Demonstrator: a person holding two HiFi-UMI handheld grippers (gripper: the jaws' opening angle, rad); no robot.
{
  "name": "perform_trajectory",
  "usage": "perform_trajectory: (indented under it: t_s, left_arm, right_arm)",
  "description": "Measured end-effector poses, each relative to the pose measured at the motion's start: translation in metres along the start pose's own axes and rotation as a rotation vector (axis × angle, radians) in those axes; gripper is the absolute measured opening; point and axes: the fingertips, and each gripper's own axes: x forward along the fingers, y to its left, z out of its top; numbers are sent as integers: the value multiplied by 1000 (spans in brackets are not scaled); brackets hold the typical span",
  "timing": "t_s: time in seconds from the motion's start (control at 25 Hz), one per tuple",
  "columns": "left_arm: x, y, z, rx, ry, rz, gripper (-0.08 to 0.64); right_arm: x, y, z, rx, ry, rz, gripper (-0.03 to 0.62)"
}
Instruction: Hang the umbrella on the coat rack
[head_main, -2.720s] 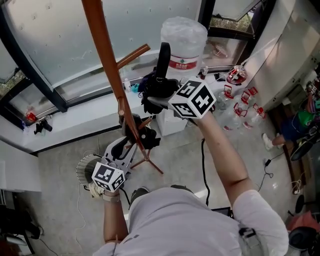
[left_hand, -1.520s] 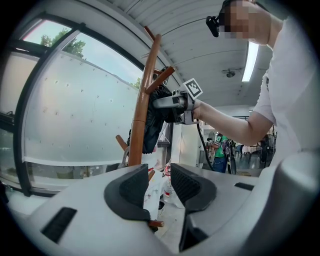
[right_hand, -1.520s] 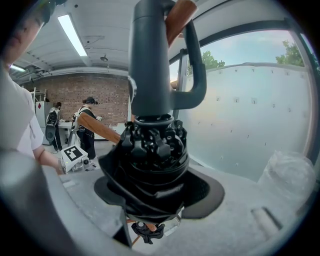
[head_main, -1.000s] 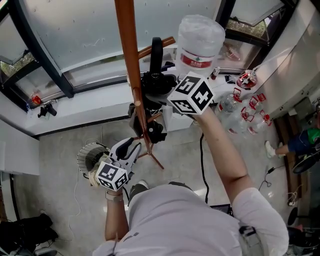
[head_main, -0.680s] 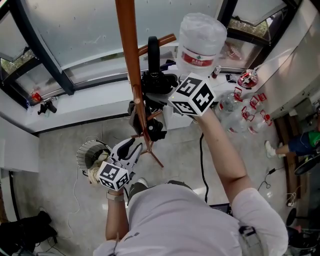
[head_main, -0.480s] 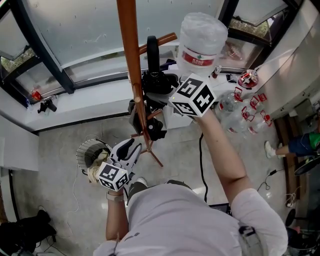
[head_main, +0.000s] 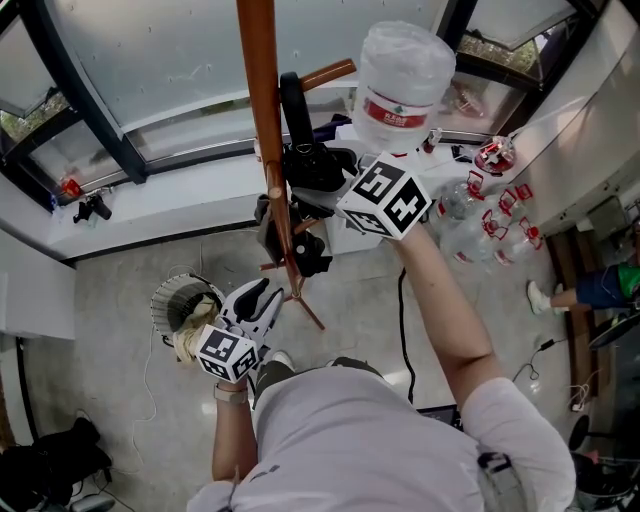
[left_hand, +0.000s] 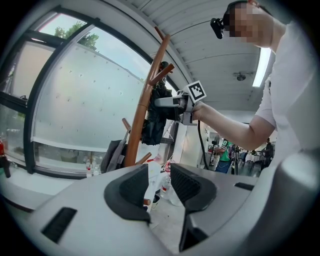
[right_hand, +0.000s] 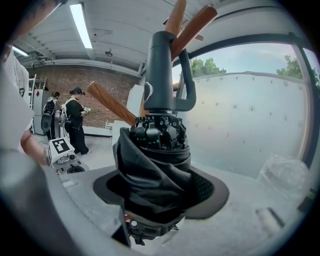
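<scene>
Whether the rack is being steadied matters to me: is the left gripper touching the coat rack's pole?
Apart. The left gripper view shows the left gripper with open, empty jaws, and the coat rack's pole standing well beyond them.

Lab-like workspace: brick wall, strip light, water bottles

Black folded umbrella upright, loop handle on top, just beside the brown wooden coat rack.

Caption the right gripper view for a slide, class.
Right tongs opening with a folded umbrella between them, handle beside a coat-rack peg.
</scene>
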Motion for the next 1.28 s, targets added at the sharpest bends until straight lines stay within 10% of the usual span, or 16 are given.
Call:
perform_trajectory:
  t_s: [1.28]
  left_arm:
    - [19, -25, -6, 12, 52, -133, 121]
  right_arm:
    - [-60, 16, 6, 112, -196, -48, 345]
